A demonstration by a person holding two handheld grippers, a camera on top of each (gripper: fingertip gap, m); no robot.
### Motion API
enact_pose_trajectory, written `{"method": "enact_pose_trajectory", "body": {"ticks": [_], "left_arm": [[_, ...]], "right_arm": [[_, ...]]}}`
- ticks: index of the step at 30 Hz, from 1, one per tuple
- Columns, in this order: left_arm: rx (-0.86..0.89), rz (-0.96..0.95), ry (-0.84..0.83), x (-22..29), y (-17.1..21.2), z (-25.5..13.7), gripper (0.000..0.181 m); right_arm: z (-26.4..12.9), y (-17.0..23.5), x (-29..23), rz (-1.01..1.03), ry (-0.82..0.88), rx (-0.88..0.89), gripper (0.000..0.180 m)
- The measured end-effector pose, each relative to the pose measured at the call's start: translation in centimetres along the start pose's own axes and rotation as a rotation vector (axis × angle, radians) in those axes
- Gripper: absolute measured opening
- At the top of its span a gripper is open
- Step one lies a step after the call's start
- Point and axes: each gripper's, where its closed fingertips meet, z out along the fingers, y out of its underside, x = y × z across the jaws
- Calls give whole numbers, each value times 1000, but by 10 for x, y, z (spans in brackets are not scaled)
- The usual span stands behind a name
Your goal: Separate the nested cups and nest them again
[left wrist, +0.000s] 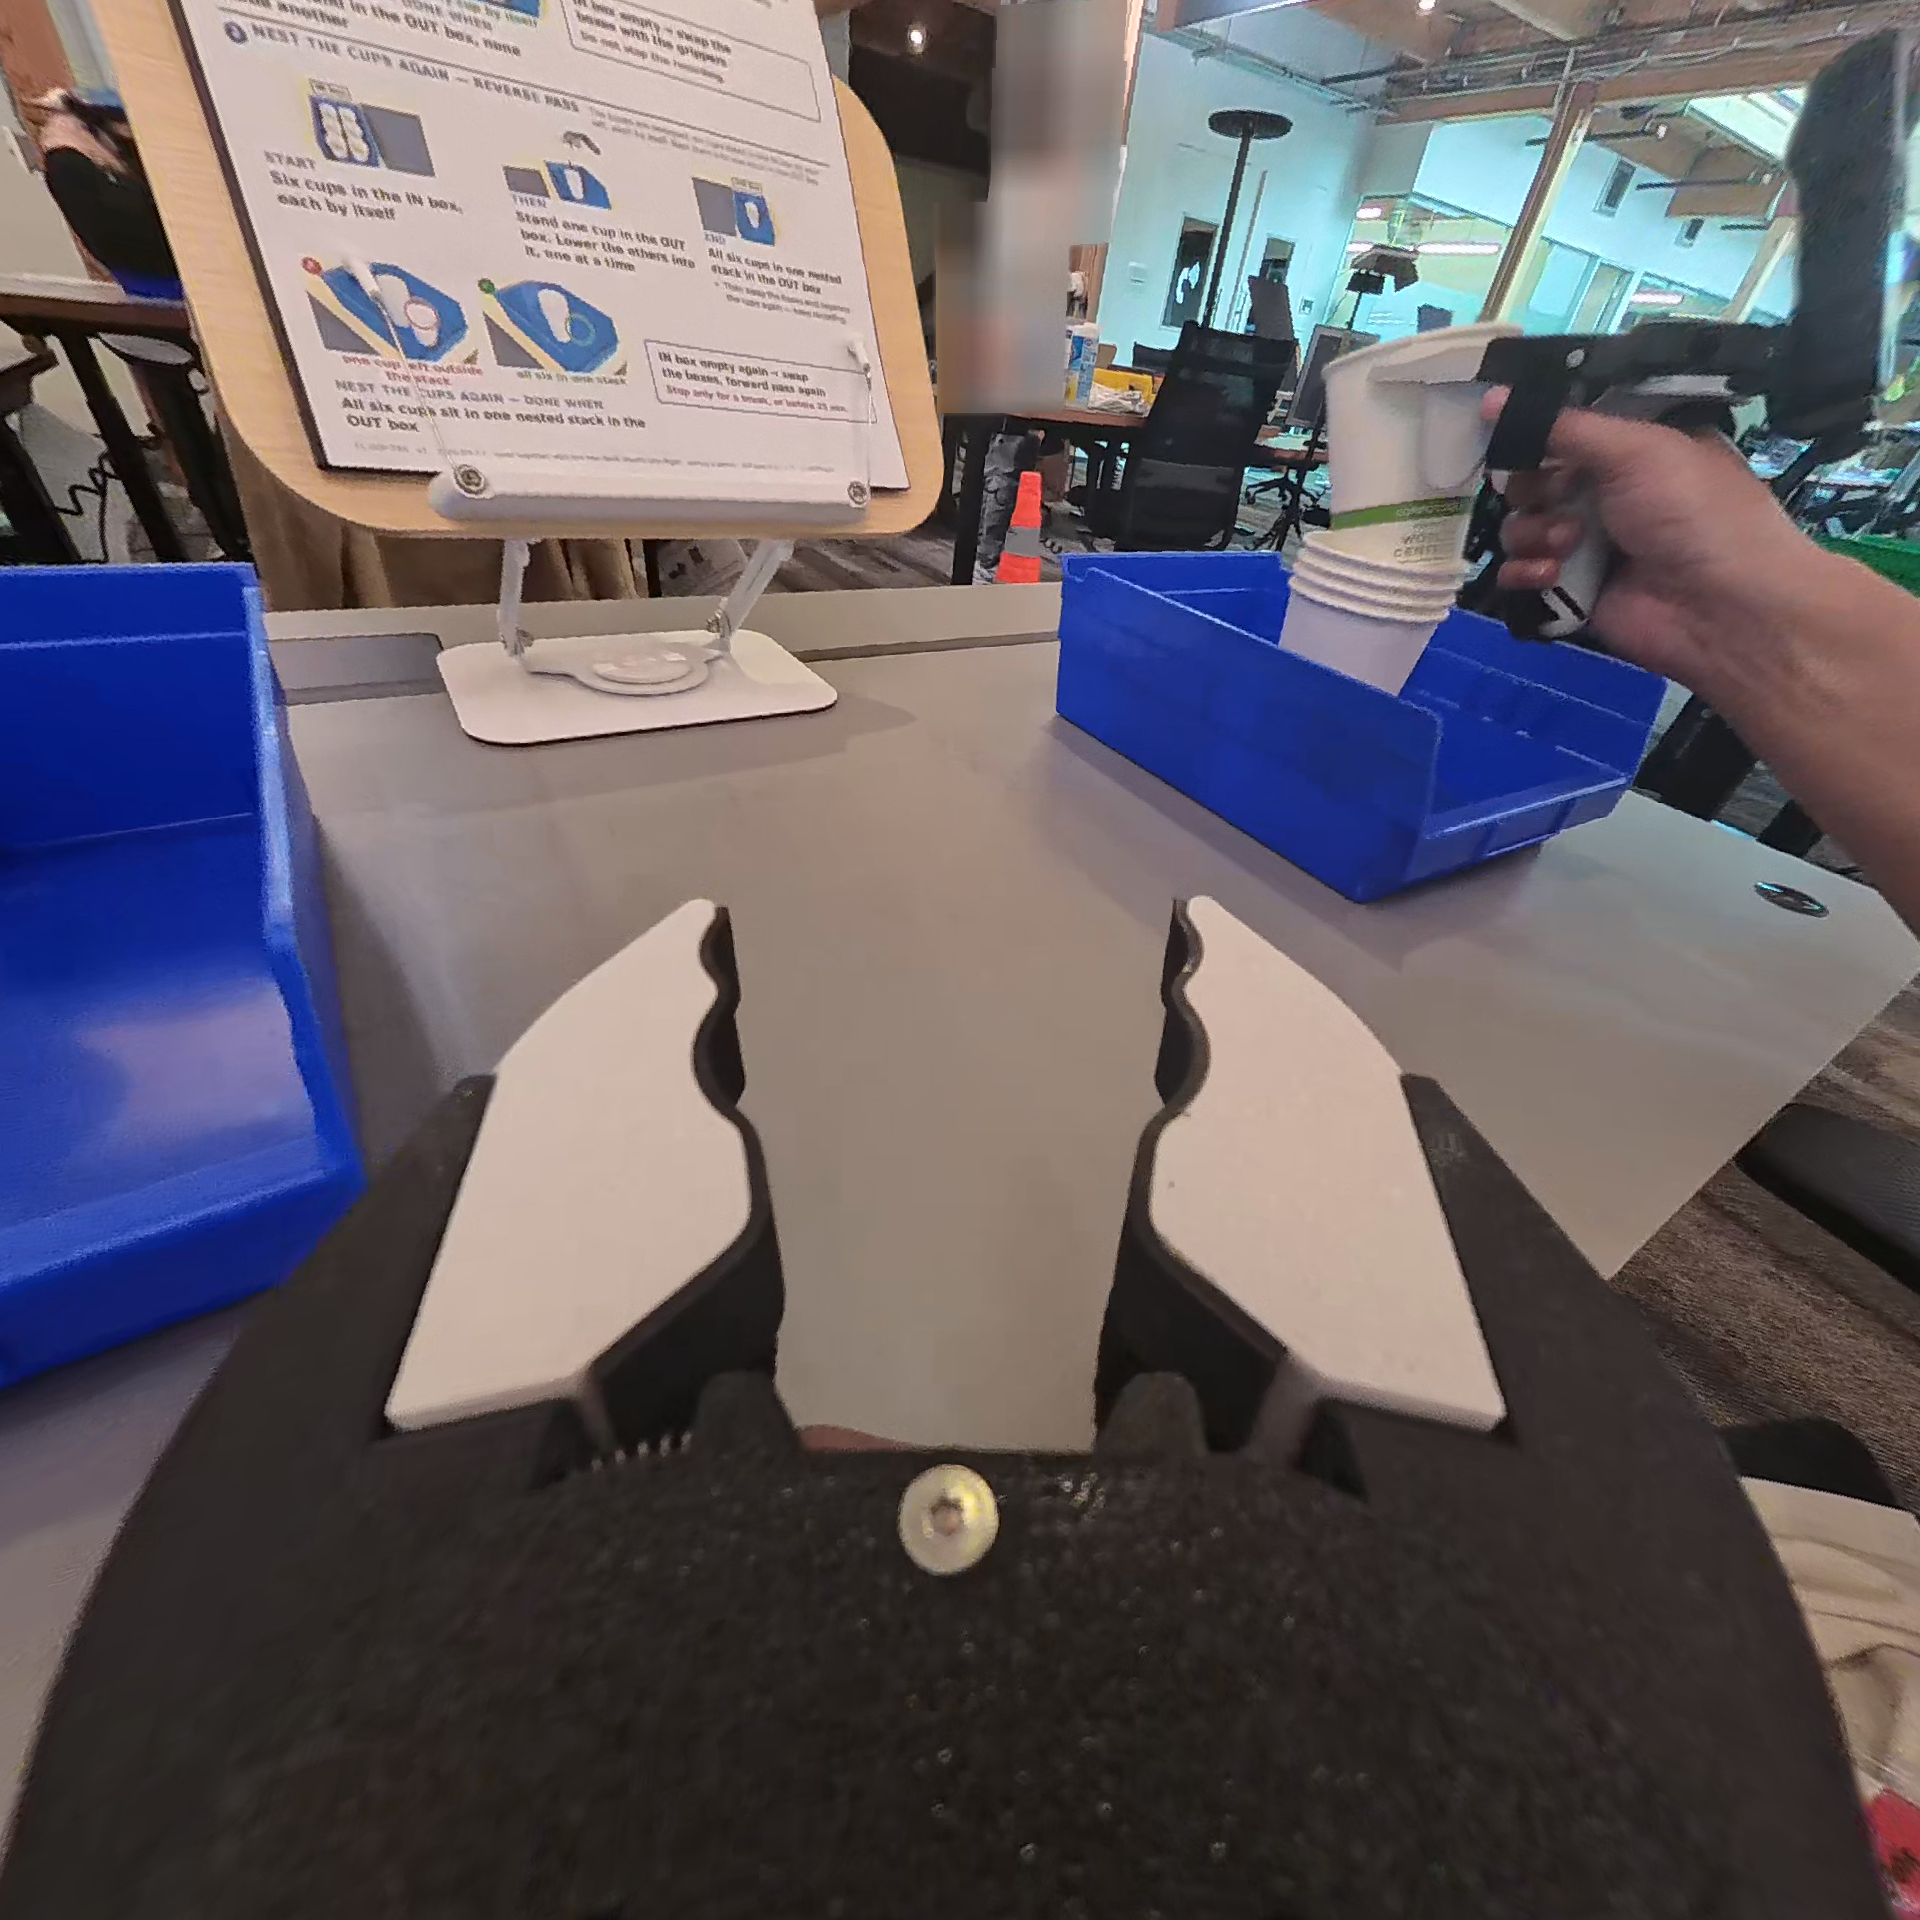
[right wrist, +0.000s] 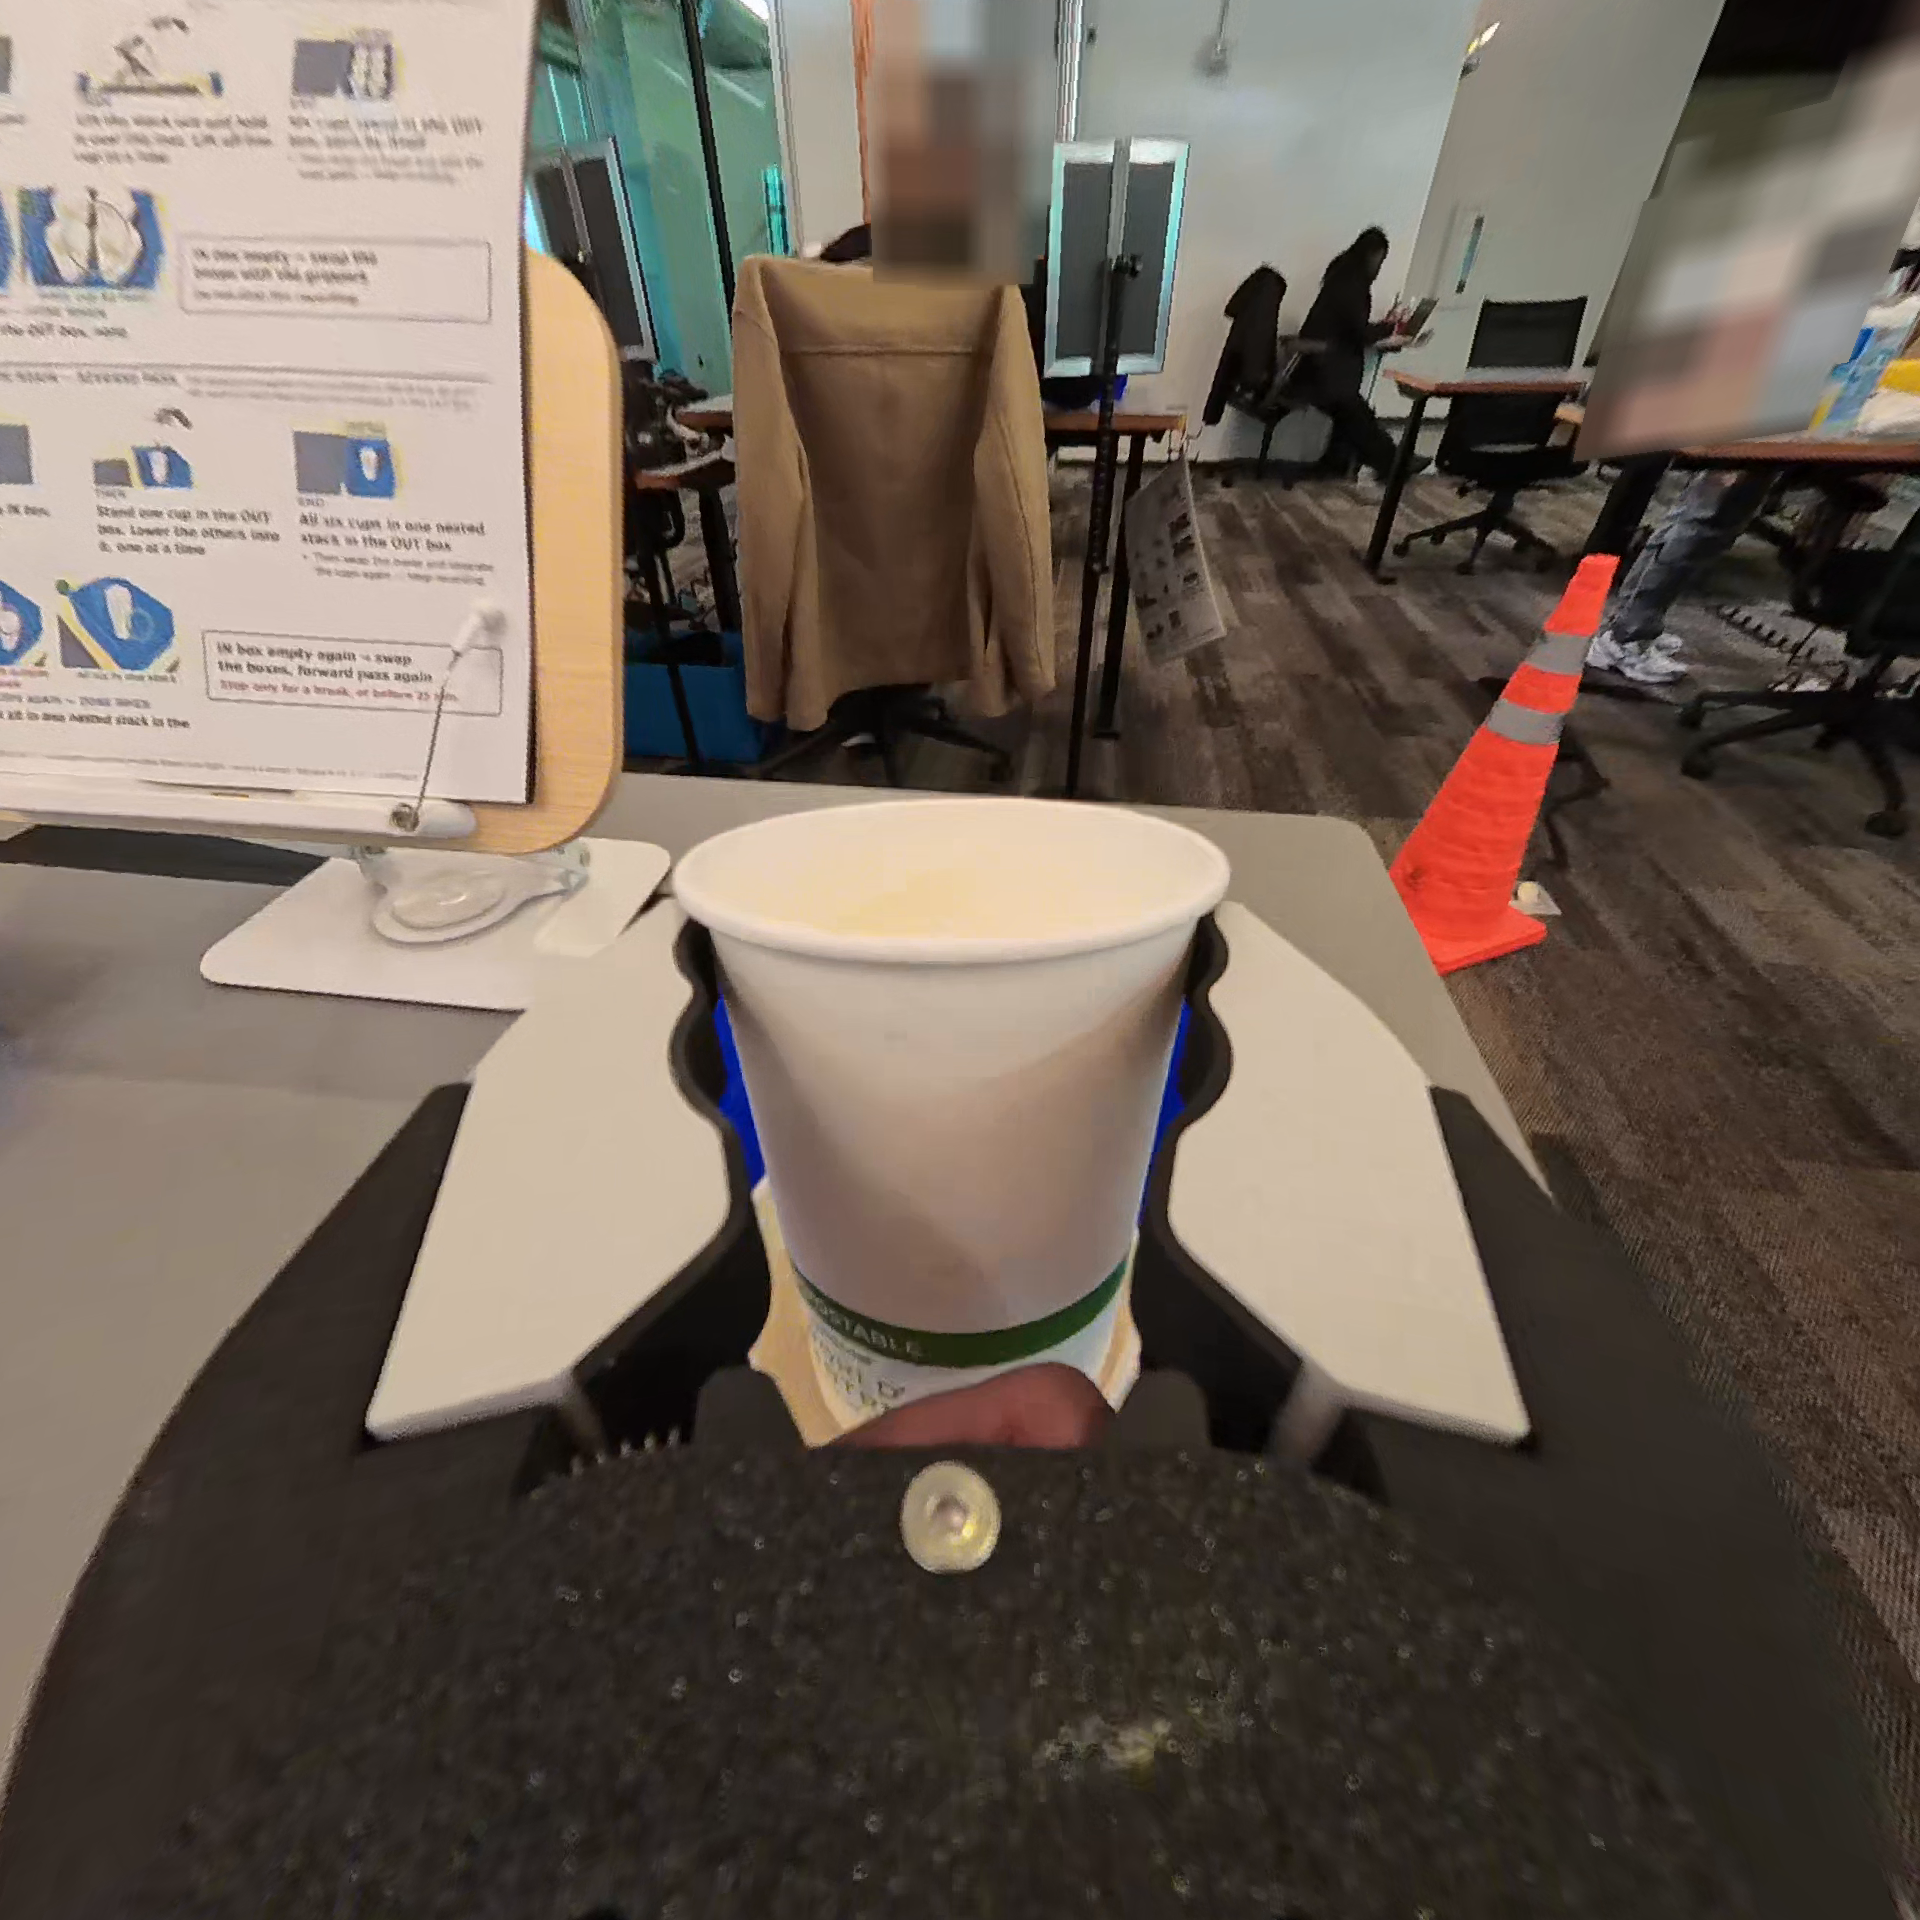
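Presently, the stack of nested cups (left wrist: 1371, 540) consists of white paper cups, the top cup (right wrist: 951, 1049) carrying a green band low on its wall and standing well proud of the rolled rims of those beneath it. Its interior reads pale cream and looks empty. The stack hangs tilted above the far end of the right blue bin (left wrist: 1340, 769), its base at or just inside that bin's opening; contact with the bin floor cannot be confirmed. The right gripper (right wrist: 951, 997) has its jaws closed against the upper wall of the top cup, just below the rim, one white finger (right wrist: 582, 1174) on each side, and the left wrist view shows a hand (left wrist: 1652, 540) around the gripper's grip beside the bin. The left gripper (left wrist: 951, 1039) has its jaws spread wide with nothing between them, only bare grey table (left wrist: 935, 831) showing in the gap; it sits on the near side of the right blue bin and clear of it. A second blue bin (left wrist: 145, 935) stands on the table across from the right blue bin, beyond the left gripper. An instruction sheet on a white stand (left wrist: 582, 249) rises behind the gap between the two bins, and an orange traffic cone (right wrist: 1507, 790) stands on the carpet off the table edge beyond the right blue bin.
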Motion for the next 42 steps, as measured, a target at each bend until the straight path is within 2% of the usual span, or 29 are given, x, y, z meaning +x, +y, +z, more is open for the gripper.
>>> {"method": "enact_pose_trajectory", "body": {"ticks": [5, 14, 20, 24, 26, 29, 33, 36, 39, 42], "left_arm": [[-14, 36, 1, 3, 2, 1, 78], [-70, 50, 33, 11, 15, 8, 78], [-95, 84, 42, 16, 20, 10, 79], [-105, 75, 43, 15, 23, 11, 79], [-108, 68, 35, 12, 24, 11, 81], [-113, 62, 3, 3, 24, 11, 83], [-97, 34, -51, -14, 19, 7, 84], [-183, -14, -165, -50, 17, -7, 85], [-131, -74, -290, -106, -14, -21, 93], [-55, -129, -378, -164, -46, -9, 101]], "right_arm": [[-1, 24, 0, -3, -27, -124, 87], [-28, 69, -2, -128, -145, -469, 87], [-41, 82, 1, -141, -215, -583, 85], [-54, 80, 4, -200, -183, -551, 84], [-69, 73, -6, -226, -170, -468, 83], [-104, 75, -67, -203, -291, -277, 80], [-165, 132, -171, -69, -560, -190, 79], [-199, 165, -218, -59, -686, -234, 79], [-211, 169, -228, -106, -694, -204, 76], [-214, 171, -232, -155, -704, -210, 76]]}}
